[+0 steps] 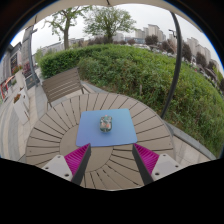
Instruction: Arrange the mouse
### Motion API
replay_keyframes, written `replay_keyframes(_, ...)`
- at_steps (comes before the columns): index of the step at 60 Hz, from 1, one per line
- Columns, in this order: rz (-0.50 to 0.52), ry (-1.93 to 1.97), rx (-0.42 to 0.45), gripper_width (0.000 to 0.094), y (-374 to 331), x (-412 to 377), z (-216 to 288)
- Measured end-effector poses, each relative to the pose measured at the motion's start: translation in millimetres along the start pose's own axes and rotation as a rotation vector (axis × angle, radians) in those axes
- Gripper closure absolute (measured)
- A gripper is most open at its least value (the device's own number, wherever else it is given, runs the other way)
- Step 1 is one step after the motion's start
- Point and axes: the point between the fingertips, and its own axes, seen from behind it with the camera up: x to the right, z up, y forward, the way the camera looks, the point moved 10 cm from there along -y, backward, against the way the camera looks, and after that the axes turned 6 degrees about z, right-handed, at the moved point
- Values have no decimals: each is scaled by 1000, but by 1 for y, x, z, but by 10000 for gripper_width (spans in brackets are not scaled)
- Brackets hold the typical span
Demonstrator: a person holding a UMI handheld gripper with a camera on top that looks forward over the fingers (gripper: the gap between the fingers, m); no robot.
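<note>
A small grey mouse (pixel 105 124) lies near the far edge of a blue mouse mat (pixel 106 131), which sits in the middle of a round wooden slatted table (pixel 55 128). My gripper (pixel 112 163) is held above the table's near side, well short of the mat. Its two fingers with magenta pads (pixel 77 158) stand wide apart, with nothing between them but bare table slats. The mouse is beyond the fingers, roughly centred between them.
A wooden bench (pixel 62 86) stands beyond the table to the left. More wooden seating (pixel 18 110) lines the left side. A green hedge and lawn (pixel 160 75) lie behind and to the right, with trees and buildings beyond.
</note>
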Motion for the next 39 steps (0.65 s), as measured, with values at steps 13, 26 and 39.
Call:
replay_keyframes(13,-6,-84,-68,84,-141,-4,-64)
replay_keyframes(26,-42,-86,-48,84,-184,2,-87)
replay_keyframes(39,-60,-90,4,80,-193,12,-79)
